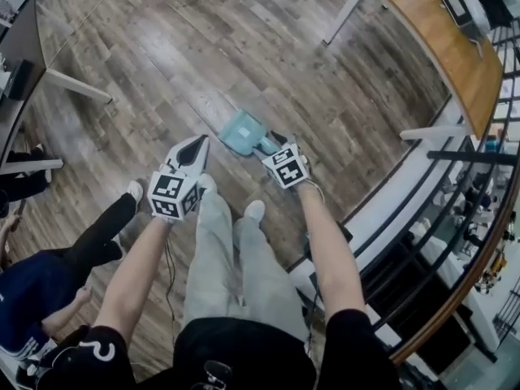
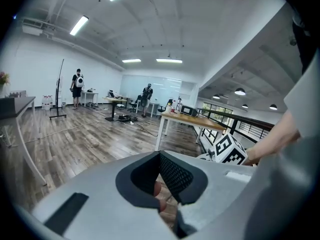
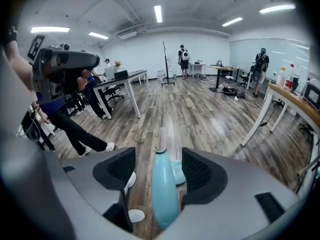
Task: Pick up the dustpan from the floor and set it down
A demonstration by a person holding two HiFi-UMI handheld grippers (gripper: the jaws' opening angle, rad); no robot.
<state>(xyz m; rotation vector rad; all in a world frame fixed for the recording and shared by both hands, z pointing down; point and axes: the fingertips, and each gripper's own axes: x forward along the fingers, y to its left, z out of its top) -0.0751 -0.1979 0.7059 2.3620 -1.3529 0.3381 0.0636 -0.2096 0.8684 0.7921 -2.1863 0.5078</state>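
Note:
A light-blue dustpan [image 1: 242,132] lies on the wooden floor just ahead of my feet. My right gripper [image 1: 272,142] is down at its handle, pointing steeply at the floor. In the right gripper view the blue handle [image 3: 164,194] runs up between the two pads, with a gap on each side, and the gripper [image 3: 159,156] is open around it. The left gripper [image 1: 201,142] hovers to the left of the pan and is clear of it. Seen from its own camera, the left gripper [image 2: 160,156] has its tips together with nothing between them.
A long wooden table [image 1: 439,39] and a dark railing [image 1: 487,177] line the right side. A seated person [image 1: 49,283] and white table legs [image 1: 77,84] are at the left. My own white shoes [image 1: 254,210] stand just behind the dustpan.

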